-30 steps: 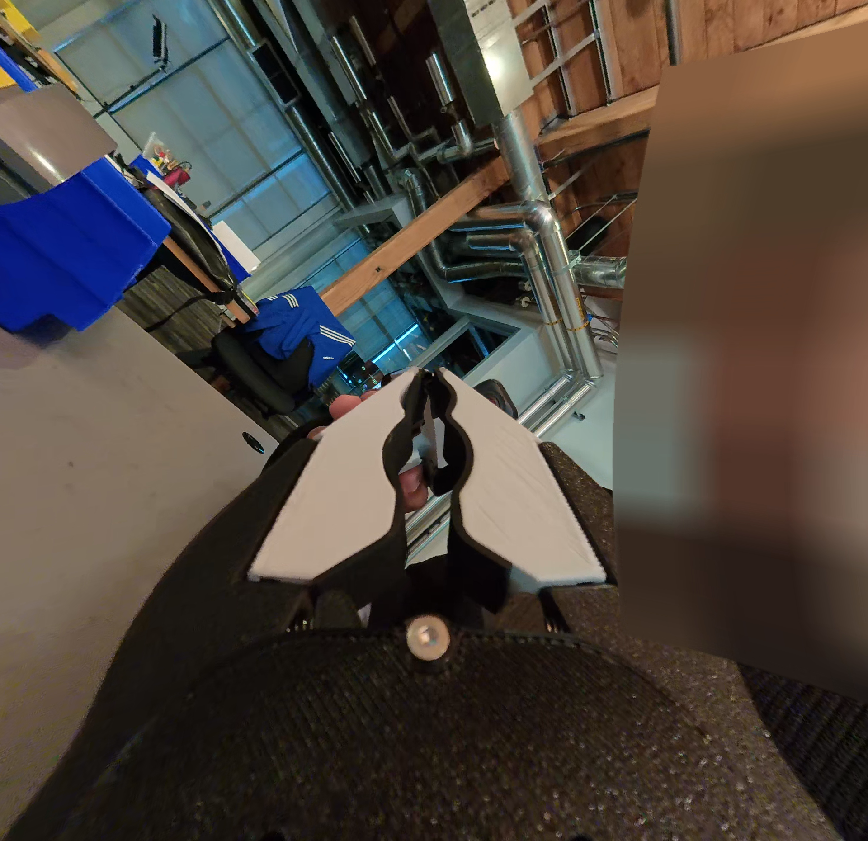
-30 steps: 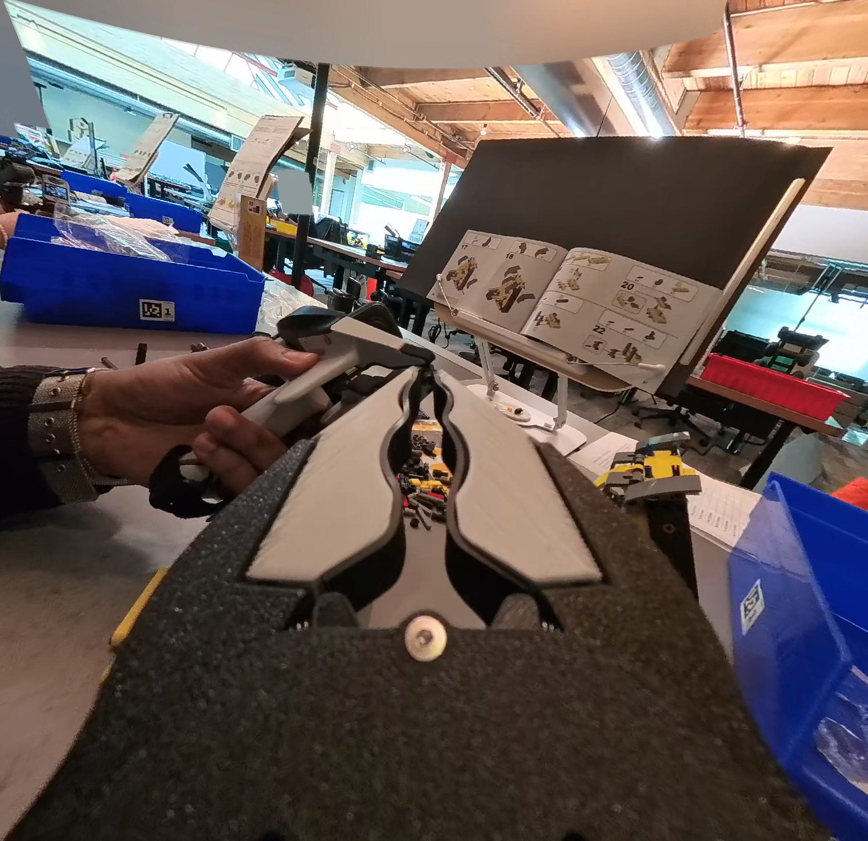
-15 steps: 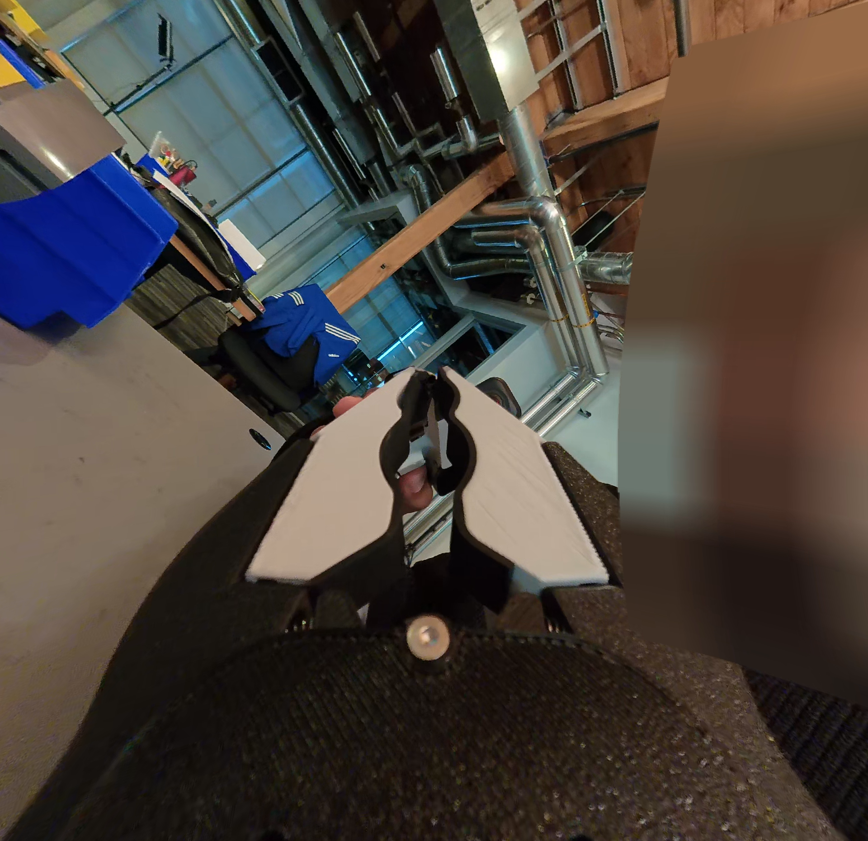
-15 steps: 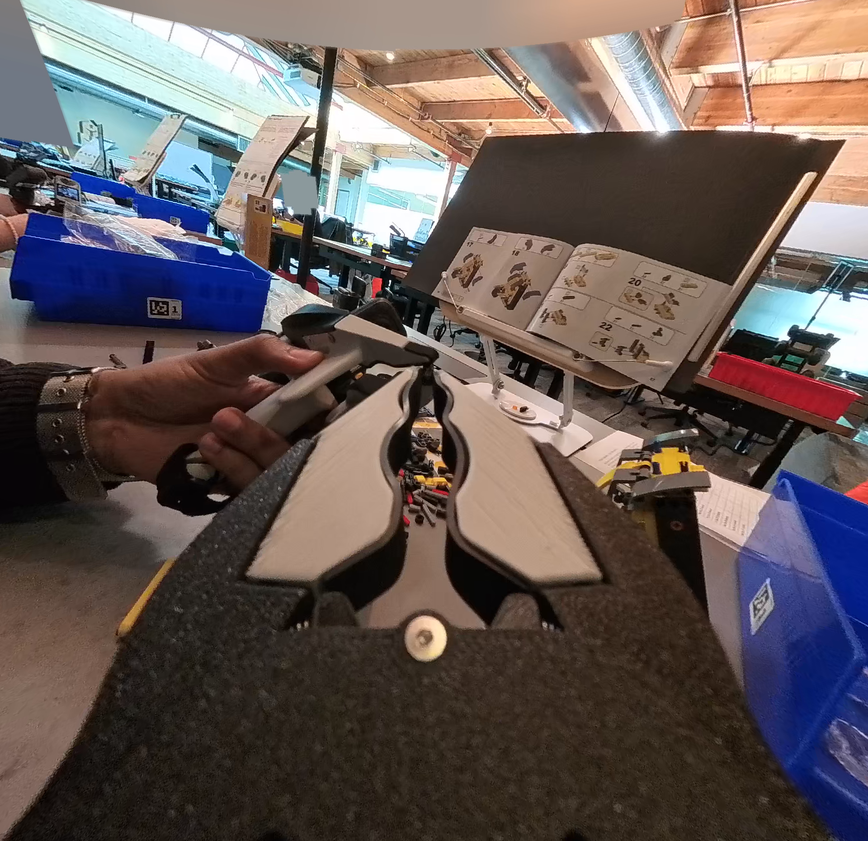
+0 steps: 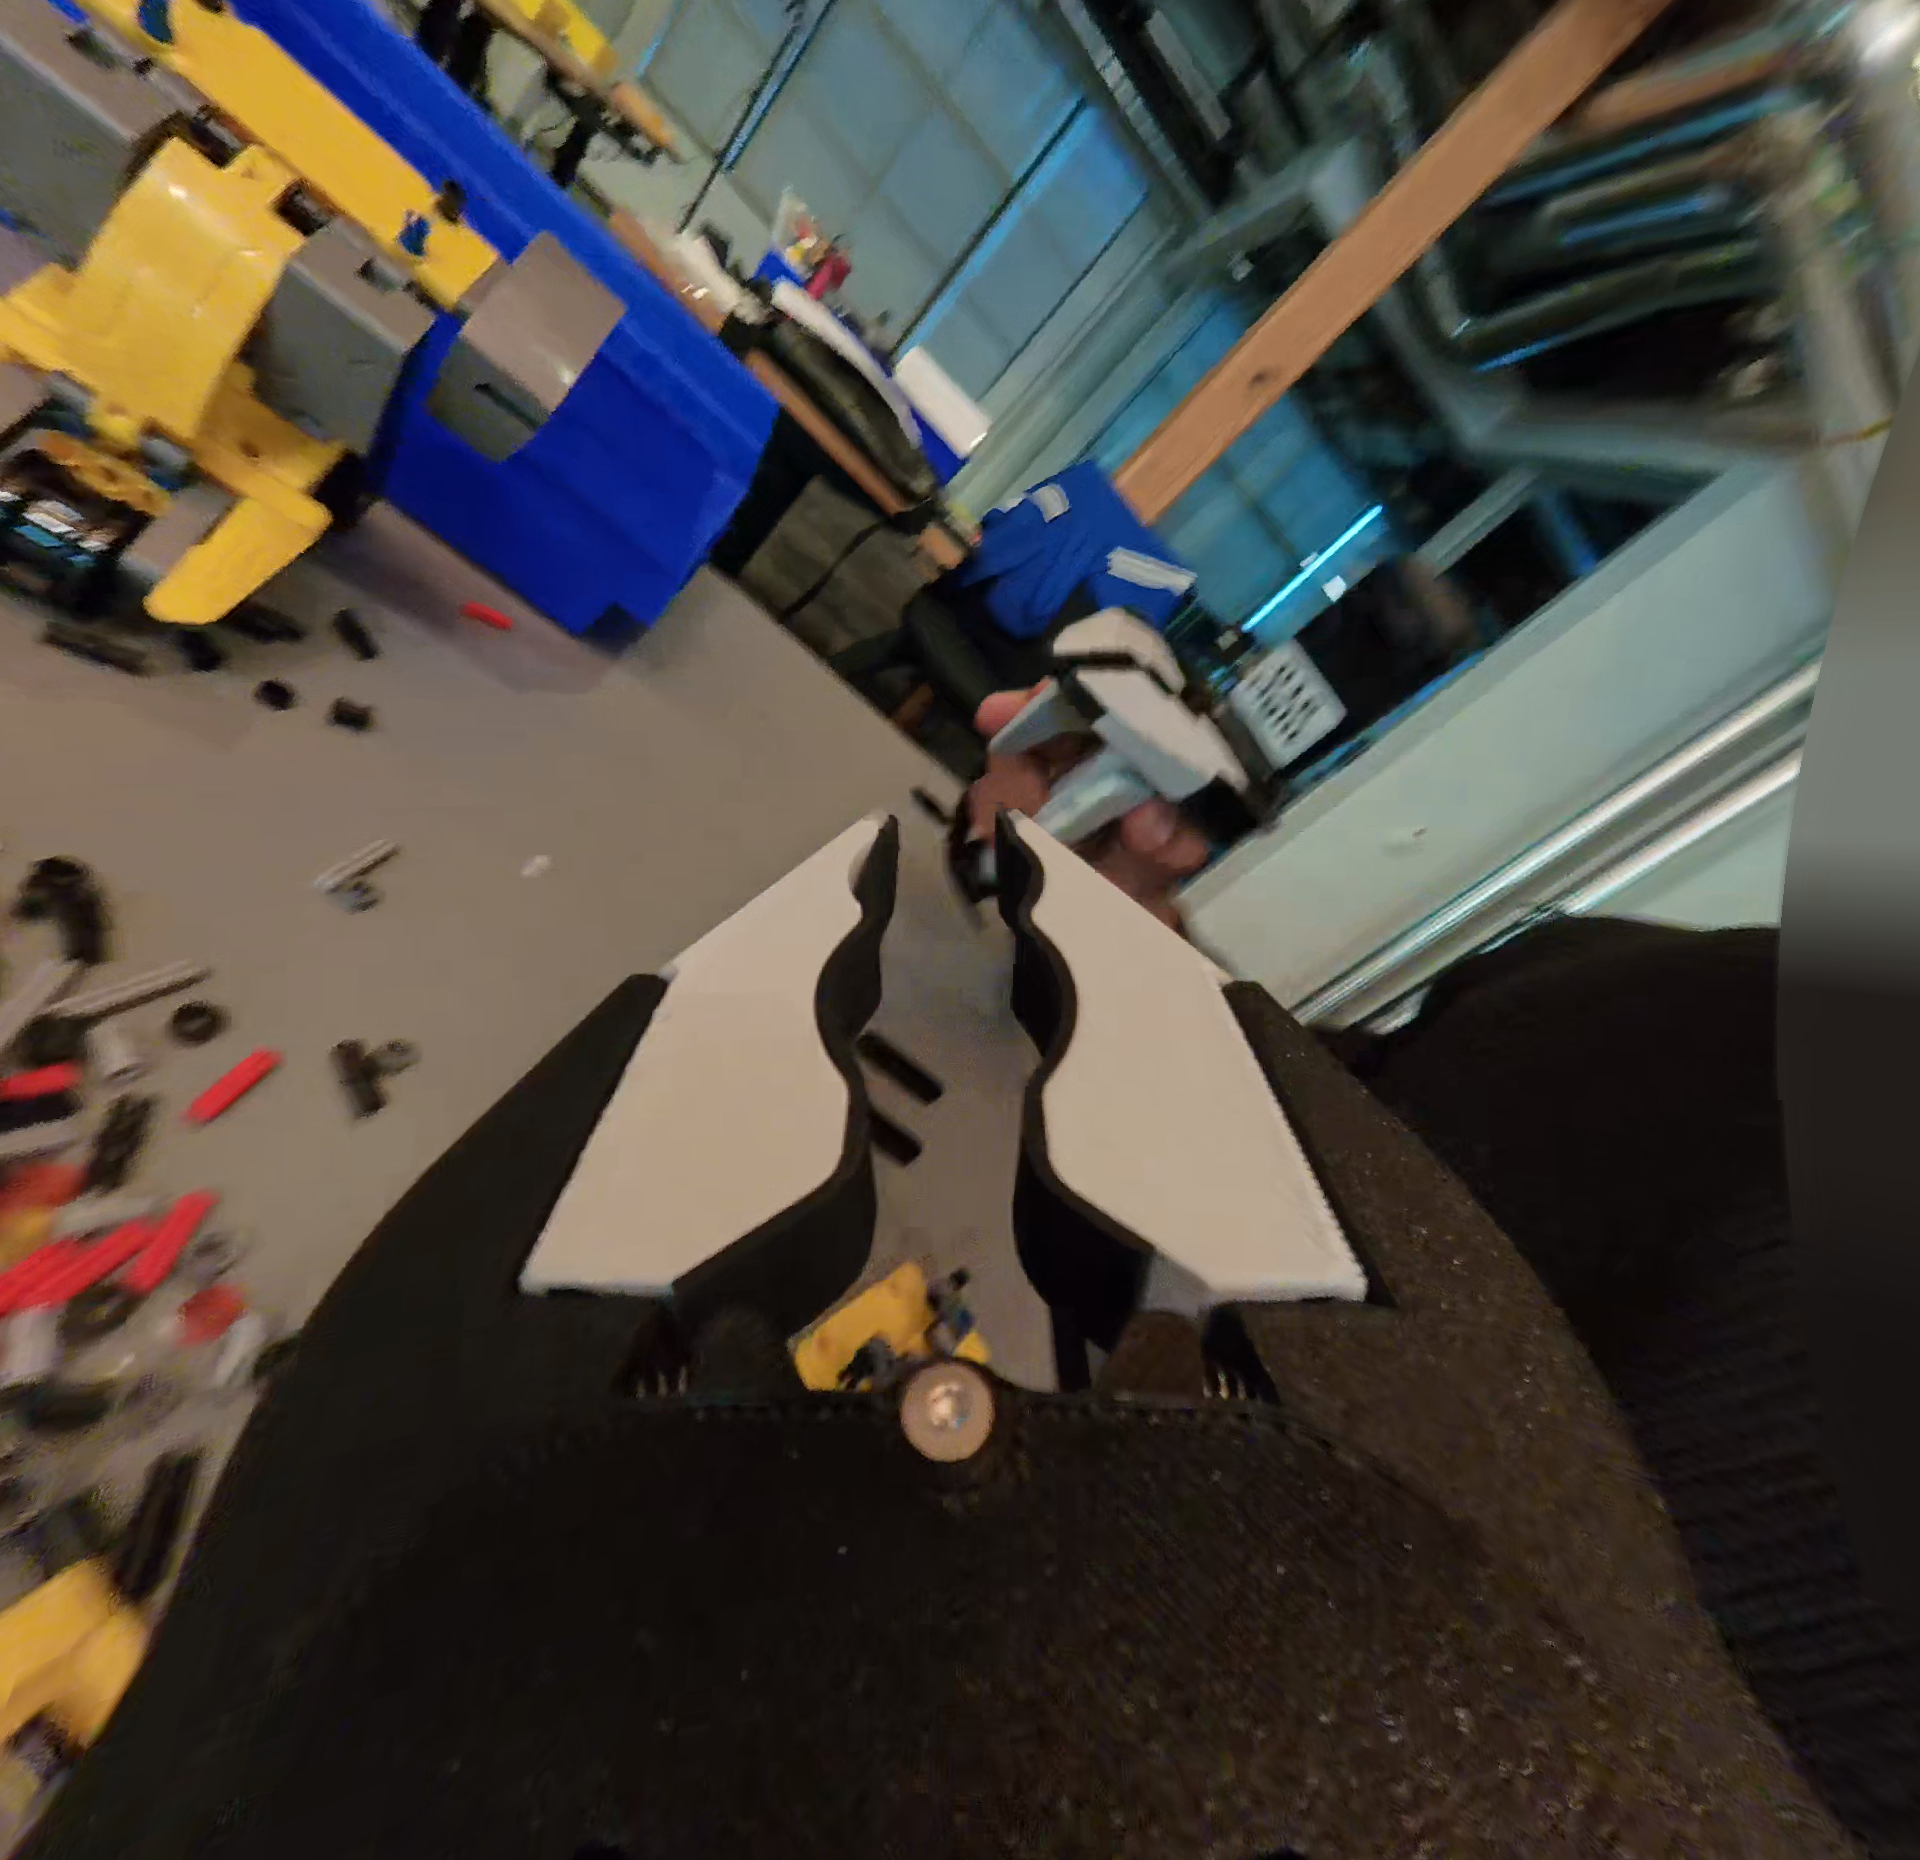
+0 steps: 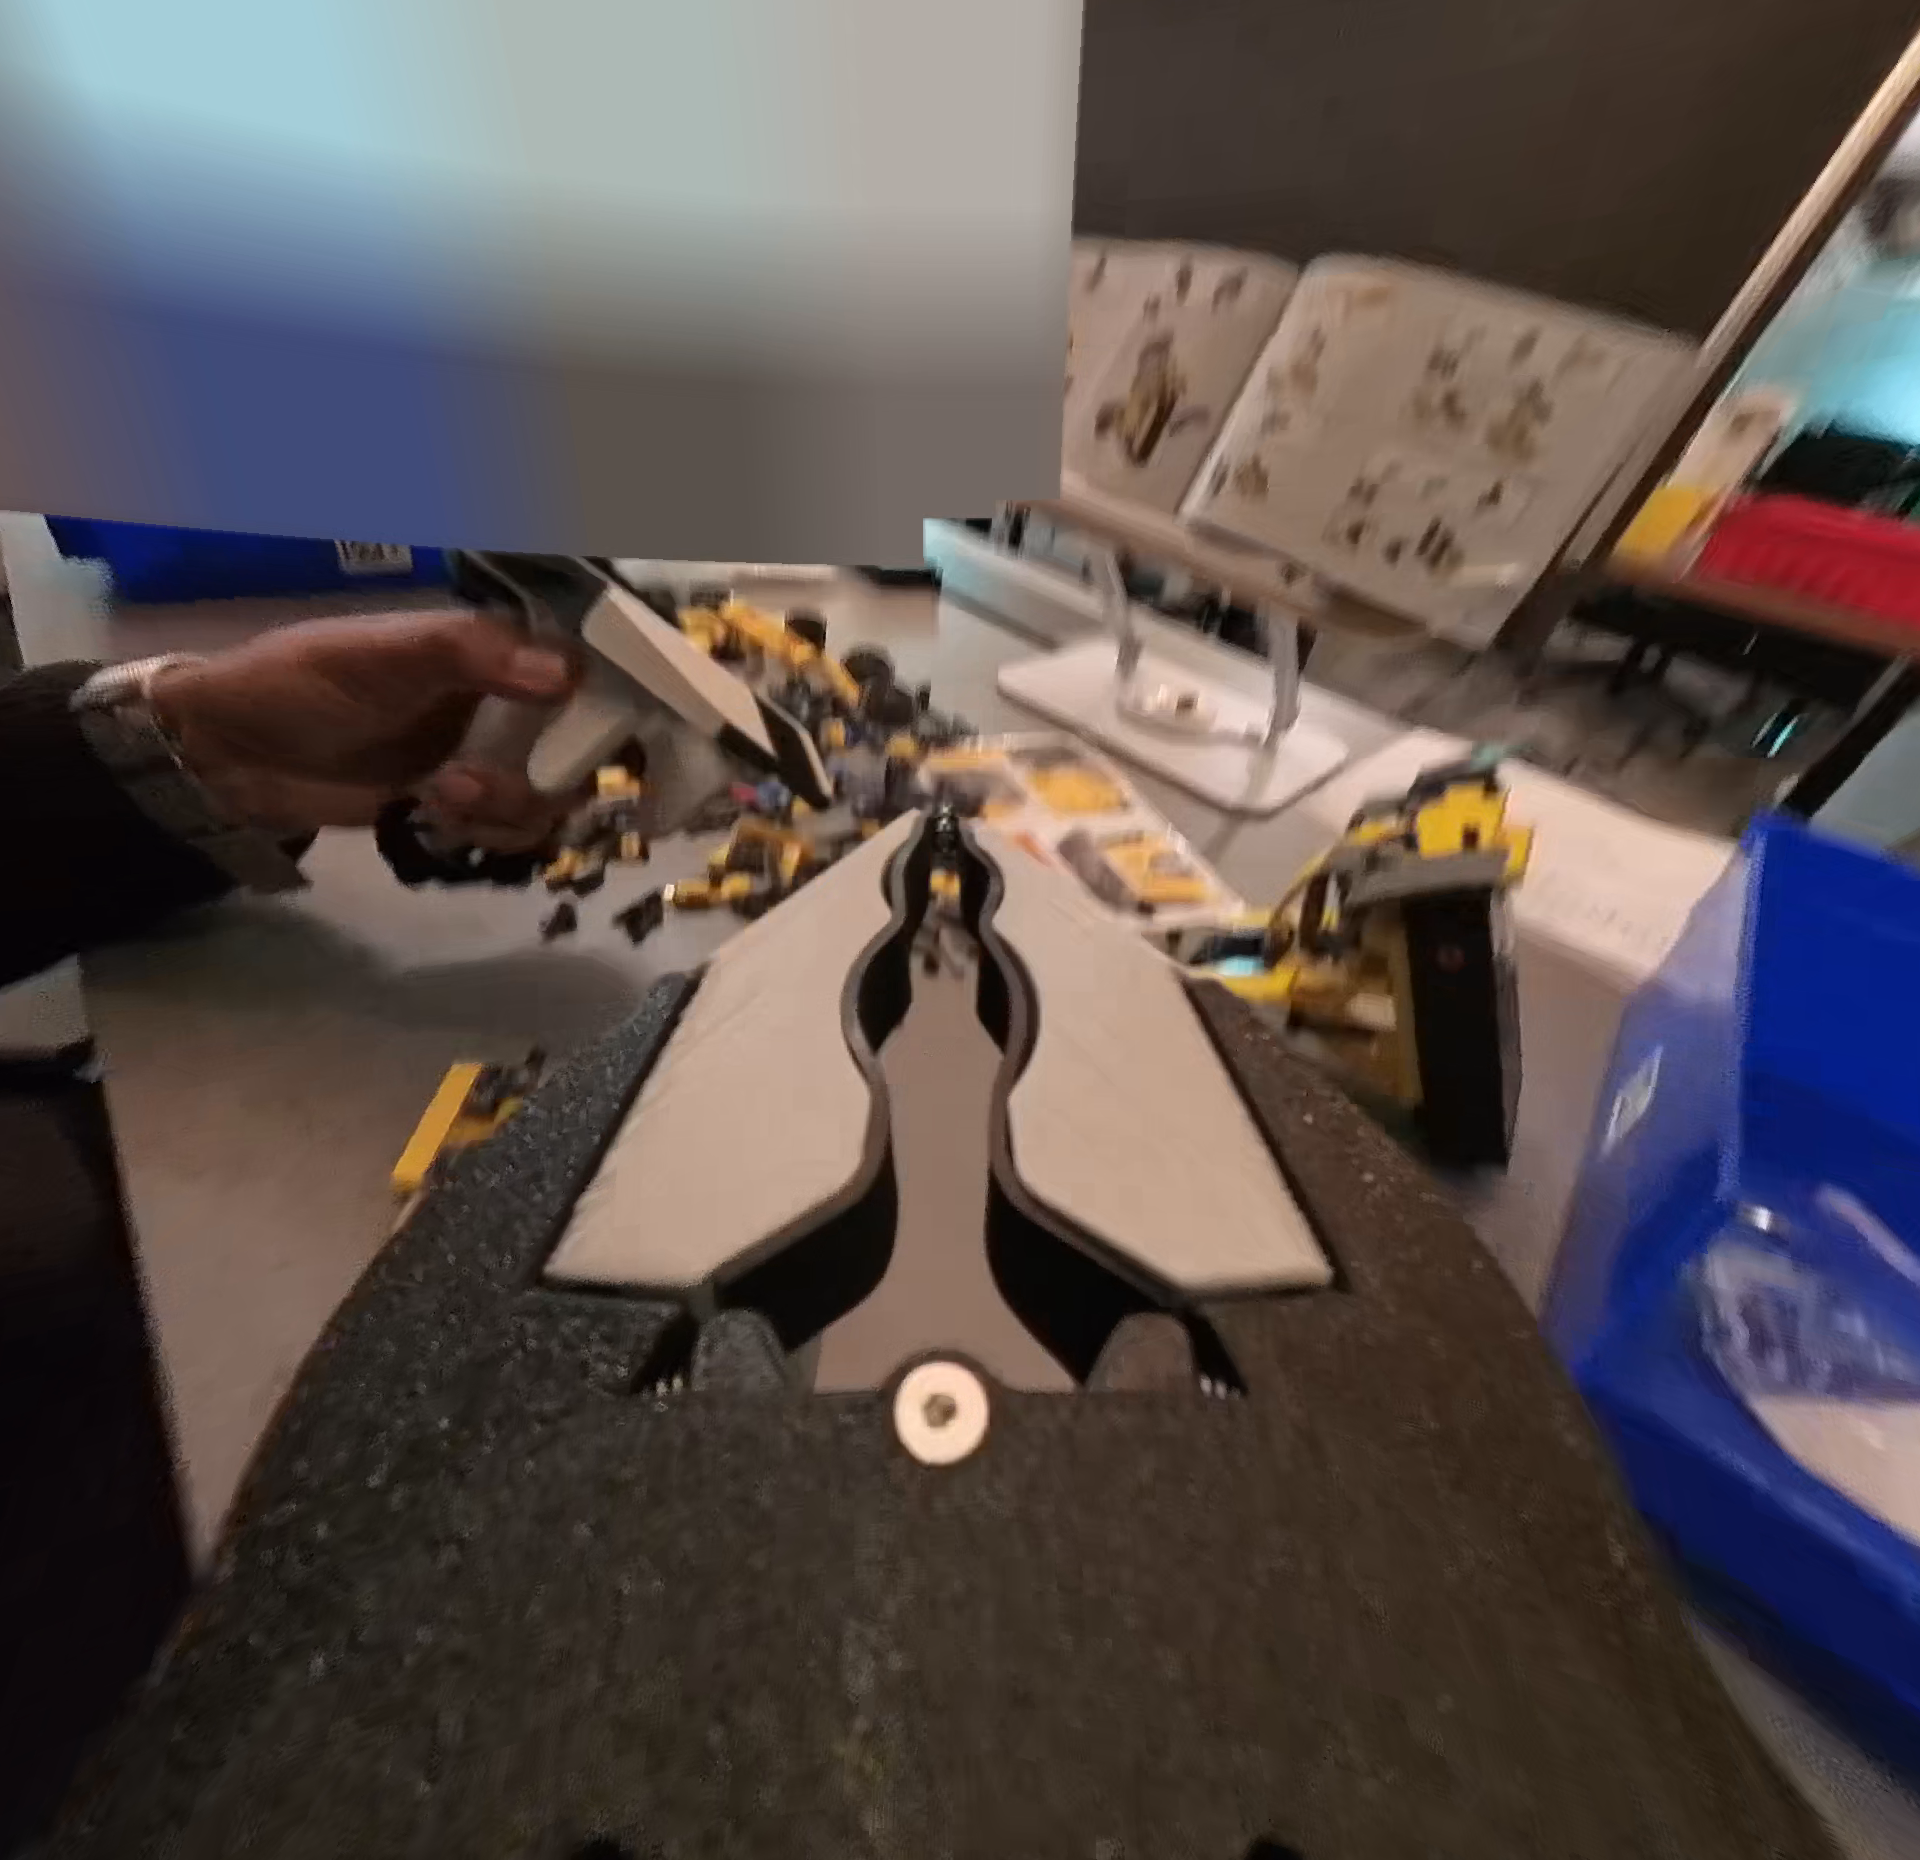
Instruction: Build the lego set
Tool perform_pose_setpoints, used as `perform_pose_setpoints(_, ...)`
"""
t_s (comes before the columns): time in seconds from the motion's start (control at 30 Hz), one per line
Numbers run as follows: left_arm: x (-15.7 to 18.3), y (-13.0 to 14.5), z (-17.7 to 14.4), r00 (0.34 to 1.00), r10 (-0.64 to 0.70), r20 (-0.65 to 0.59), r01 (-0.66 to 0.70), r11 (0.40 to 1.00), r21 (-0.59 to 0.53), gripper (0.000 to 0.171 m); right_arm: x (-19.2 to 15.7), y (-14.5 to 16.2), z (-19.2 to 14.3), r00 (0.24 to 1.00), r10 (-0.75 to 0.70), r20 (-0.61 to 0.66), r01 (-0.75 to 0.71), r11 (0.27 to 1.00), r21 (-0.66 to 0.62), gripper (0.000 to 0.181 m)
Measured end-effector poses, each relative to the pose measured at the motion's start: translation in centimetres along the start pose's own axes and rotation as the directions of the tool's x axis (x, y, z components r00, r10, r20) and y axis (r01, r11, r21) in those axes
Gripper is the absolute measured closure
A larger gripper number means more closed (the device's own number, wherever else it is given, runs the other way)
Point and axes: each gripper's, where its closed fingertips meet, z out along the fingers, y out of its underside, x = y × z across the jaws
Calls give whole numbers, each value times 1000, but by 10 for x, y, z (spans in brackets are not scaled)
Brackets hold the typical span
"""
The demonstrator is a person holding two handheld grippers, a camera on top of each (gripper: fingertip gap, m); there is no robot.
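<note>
The left gripper (image 5: 943,844) hangs above the grey table (image 5: 540,761), fingers parted and empty, loose bricks (image 5: 223,1083) scattered at its 9 o'clock. The right gripper (image 6: 943,839) has its fingers nearly together, pinching what looks like a small dark piece (image 6: 943,831). At 2 o'clock stands a half-built yellow model (image 6: 1403,937); many parts are unplaced.

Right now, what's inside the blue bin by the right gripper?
The blue bin holds something clear and crinkled, like plastic bags. Motion blur and the bin's near wall hide what is in them and the bin's floor.
</note>
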Motion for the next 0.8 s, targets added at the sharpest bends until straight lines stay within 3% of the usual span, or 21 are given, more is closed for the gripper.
perform_pose_setpoints(0.1, -11, 15, -7, 988, 103, 113, -91, 990, -105, 152, -7, 29, -7, 995, 83, 52, -65, 957, -282, 178)
perform_pose_setpoints(0.17, -16, 21, -11, 972, 168, 162, -144, 978, -150, 151, -24, 53, -15, 985, 140, 104, -72, 868, -491, 178)
perform_pose_setpoints(0.23, -13, 18, -15, 965, 204, 163, -187, 976, -113, 156, -51, 73, -25, 963, 209, 168, -51, 757, -651, 179)
perform_pose_setpoints(0.33, -1, 9, -21, 983, 154, 101, -157, 987, 22, 161, -85, 93, -39, 930, 300, 214, 1, 578, -816, 178)
perform_pose_setpoints(0.4, 0, 6, -25, 989, 124, 79, -129, 990, 61, 162, -87, 101, -43, 931, 300, 210, 38, 493, -869, 178)
perform_pose_setpoints(0.57, -1, 2, -29, 991, 115, 74, -121, 989, 82, 162, -83, 115, -45, 918, 351, 187, 53, 359, -932, 178)
perform_pose_setpoints(0.8, -3, 3, -28, 992, 105, 75, -111, 991, 79, 161, -80, 123, -36, 922, 308, 235, 127, 332, -935, 178)
